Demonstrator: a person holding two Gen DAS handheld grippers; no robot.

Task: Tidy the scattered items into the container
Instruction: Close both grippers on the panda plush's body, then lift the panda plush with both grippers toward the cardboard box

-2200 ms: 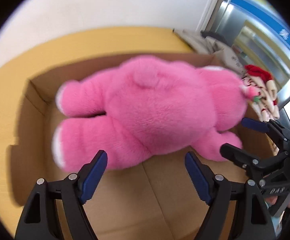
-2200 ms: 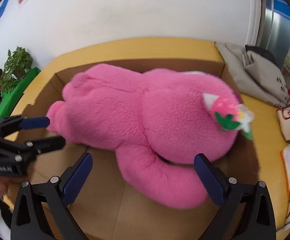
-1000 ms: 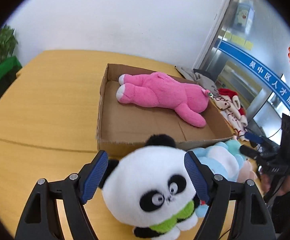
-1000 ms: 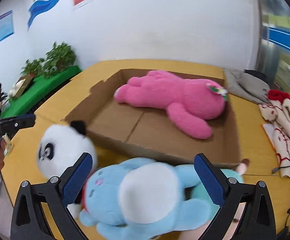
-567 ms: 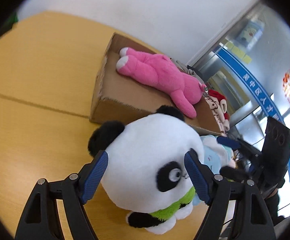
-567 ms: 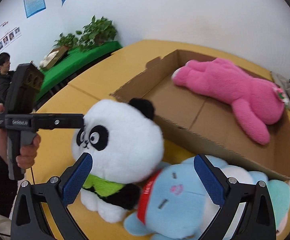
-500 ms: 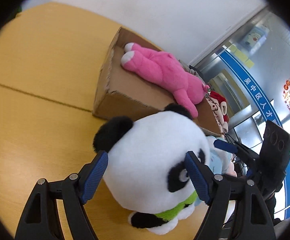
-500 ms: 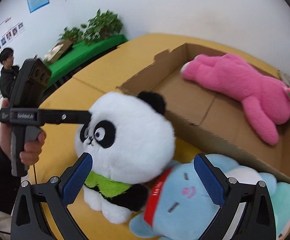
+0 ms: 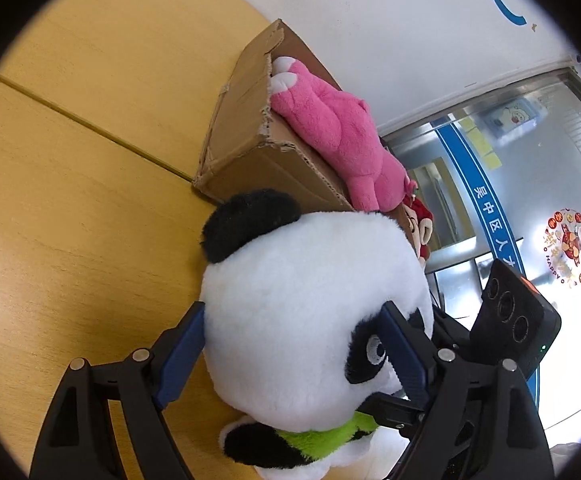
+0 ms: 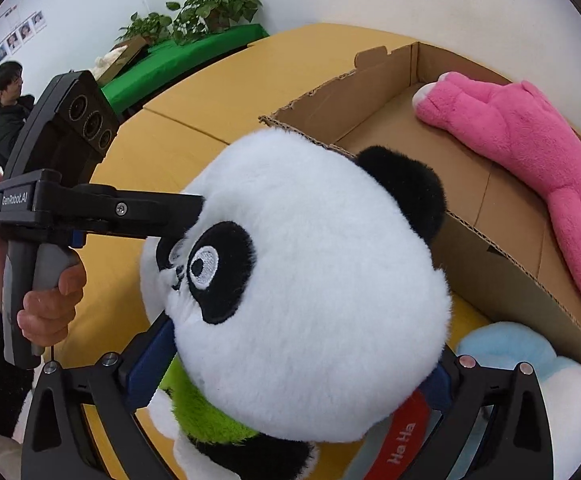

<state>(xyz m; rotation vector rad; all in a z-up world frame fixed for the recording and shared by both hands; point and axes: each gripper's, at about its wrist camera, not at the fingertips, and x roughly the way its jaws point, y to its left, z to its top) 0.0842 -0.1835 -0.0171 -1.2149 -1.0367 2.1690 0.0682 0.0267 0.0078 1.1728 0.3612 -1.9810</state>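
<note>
The left tongs (image 9: 290, 350) stand wide with the panda plush (image 9: 310, 320) head between their blue pads, both pads against the fur. The right tongs (image 10: 290, 372) also straddle that head from the other side, pads at its lower edges; whether they press I cannot tell. The panda sits on the yellow counter (image 9: 70, 200), just beside a light-blue plush (image 10: 530, 380) with a red "Ha Ha" band. Behind them the cardboard box (image 10: 490, 248) holds a pink plush (image 10: 530, 140) lying flat. Farther off, potted plants (image 10: 210, 4) line the wall.
</note>
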